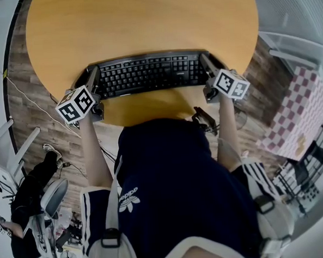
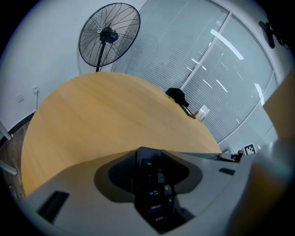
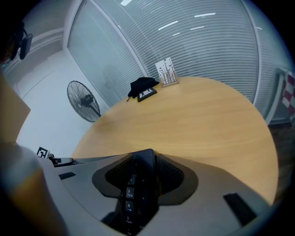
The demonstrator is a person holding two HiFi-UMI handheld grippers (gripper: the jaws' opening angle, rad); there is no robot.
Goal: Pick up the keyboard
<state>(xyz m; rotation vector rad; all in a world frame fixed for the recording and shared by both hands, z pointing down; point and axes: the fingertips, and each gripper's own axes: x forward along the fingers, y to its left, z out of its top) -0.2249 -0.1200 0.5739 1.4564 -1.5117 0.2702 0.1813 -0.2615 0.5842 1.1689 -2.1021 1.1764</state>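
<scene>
Now one keyboard (image 1: 147,73) is clamped at each end by left claw (image 1: 92,76) and right claw (image 1: 206,61).

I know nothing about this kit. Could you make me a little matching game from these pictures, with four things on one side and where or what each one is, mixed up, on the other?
Things:
1. left gripper
2. right gripper
3. fan
4. table

Descriptions:
A. round, light wood
B. at the number-pad end of the keyboard
C. black, standing beyond the table
D. at the keyboard's Esc end

Pairs: 1-D, 2-B, 3-C, 4-A
</scene>
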